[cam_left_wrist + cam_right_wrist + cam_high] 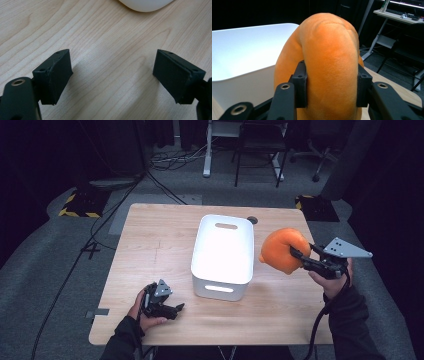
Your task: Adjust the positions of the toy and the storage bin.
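High view – held thing: we see the right tool (296, 254) clamped on an orange plush toy (281, 251), lifted off the table (150, 245) just right of the white bin (222, 255).
High view – bin contents: the bin looks empty to us; its white floor shows bare.
High view – other hand: the left tool (176, 309) rests low at the near left of the table, well apart from the bin.
High view – risk: we judge the toy could catch the bin's right rim if carried across too low, and nudge the bin along the table.
Left gripper view – tool state: our left tool (112, 75) has its jaws standing apart with bare wood between them; a corner of the bin (145, 5) shows at the top.
Left gripper view – risk: with this hand idle, nothing steadies the bin if it gets bumped.
Right gripper view – grip: the right tool (332, 82) squeezes the toy (329, 62) at a narrow fold, with most of the bulk above the pads.
Right gripper view – bin: its bare white inside (242, 55) lies to the left, behind the toy.
Right gripper view – risk: we think the soft plush could slide out of the pinch, or spring sideways on release and land on the rim.
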`<state>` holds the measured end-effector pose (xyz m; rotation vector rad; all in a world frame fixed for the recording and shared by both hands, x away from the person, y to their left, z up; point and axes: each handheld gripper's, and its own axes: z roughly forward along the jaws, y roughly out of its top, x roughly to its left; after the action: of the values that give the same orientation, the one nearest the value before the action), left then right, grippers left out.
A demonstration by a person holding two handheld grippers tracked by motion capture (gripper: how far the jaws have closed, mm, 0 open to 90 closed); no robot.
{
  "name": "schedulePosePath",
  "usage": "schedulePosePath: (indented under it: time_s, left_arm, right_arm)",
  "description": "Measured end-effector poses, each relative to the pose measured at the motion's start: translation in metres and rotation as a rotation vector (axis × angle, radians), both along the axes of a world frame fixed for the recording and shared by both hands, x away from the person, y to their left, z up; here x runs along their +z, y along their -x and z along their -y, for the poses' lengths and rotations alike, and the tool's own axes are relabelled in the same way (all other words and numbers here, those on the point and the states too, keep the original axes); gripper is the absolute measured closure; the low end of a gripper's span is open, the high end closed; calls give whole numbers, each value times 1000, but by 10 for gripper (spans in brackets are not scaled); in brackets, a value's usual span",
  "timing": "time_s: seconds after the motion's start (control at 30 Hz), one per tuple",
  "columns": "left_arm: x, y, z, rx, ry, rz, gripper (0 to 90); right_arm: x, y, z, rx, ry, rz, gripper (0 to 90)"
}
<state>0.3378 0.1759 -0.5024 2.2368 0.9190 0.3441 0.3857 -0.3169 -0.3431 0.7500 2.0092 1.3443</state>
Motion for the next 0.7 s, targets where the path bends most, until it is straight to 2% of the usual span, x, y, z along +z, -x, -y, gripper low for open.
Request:
schedulePosePath:
  time_s: [0.7]
  left_arm:
    - [0, 0, 0, 2, -1, -4, 158]
  right_arm:
    - [19, -13, -23, 33, -17, 22, 572]
